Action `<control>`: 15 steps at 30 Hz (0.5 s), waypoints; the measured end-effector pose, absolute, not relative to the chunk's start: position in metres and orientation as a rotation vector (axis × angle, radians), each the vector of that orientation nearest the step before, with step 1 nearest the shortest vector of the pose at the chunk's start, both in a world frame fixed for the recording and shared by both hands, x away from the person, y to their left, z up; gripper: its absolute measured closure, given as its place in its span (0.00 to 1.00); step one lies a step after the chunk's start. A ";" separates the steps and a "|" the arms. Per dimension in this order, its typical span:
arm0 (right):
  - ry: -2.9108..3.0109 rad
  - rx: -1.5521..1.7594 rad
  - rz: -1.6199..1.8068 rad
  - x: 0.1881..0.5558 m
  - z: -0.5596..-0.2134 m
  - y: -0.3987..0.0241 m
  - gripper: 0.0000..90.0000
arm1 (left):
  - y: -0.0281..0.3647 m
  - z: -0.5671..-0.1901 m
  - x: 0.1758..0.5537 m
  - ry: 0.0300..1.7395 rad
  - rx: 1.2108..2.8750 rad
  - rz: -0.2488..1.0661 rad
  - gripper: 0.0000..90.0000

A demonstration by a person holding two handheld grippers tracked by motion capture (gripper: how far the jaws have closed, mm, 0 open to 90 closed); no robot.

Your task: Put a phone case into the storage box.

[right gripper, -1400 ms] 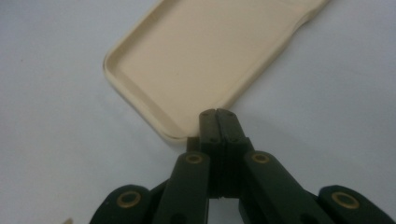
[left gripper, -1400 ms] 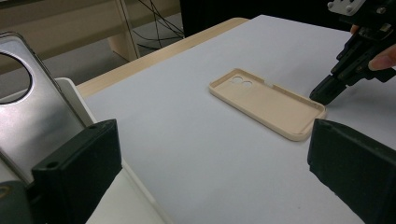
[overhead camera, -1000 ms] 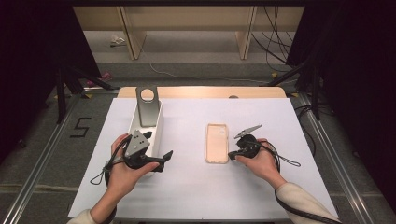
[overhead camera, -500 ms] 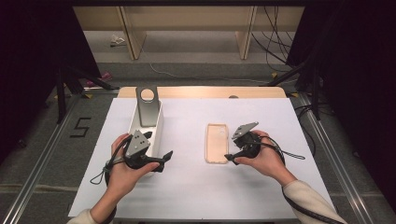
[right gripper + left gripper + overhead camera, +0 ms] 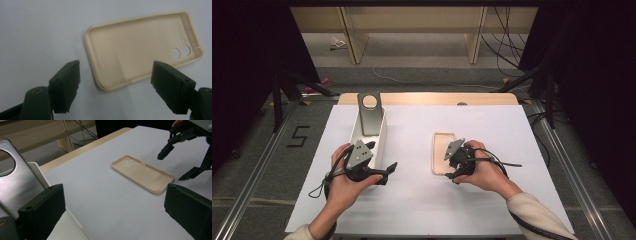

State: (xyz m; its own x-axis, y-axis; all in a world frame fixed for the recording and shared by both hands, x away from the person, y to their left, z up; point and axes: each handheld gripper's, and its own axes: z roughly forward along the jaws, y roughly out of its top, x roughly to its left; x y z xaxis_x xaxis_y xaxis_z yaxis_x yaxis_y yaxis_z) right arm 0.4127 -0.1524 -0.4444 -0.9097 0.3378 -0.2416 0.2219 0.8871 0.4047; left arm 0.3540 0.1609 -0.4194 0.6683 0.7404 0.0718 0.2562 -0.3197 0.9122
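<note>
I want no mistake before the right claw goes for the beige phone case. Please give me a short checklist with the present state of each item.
1. Right claw open, its jaws having just been opening, nothing between them: ok.
2. Beige soft plastic phone case lies flat on the white table sheet, hollow side up: ok.
3. Case's near end sits ahead of the jaws, untouched: ok.
4. Left claw open, apart from the case: ok.
5. Silver phone-shaped plate with round hole leans in the white tray: ok.
6. Tray steadied by the left claw: cannot tell.

Beige phone case [image 5: 140,47] w/ plain inside, white table sheet [image 5: 412,190], black grippers, silver stand [image 5: 370,114].
</note>
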 end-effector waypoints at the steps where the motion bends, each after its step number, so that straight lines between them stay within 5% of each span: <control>1: 2.752 0.401 0.524 0.413 -0.445 -0.151 0.28 | 0.161 -0.420 0.354 0.784 1.881 0.606 0.03; 15: 2.784 0.272 0.285 0.421 -0.457 -0.126 0.33 | 0.161 -0.419 0.354 0.782 1.880 0.606 0.03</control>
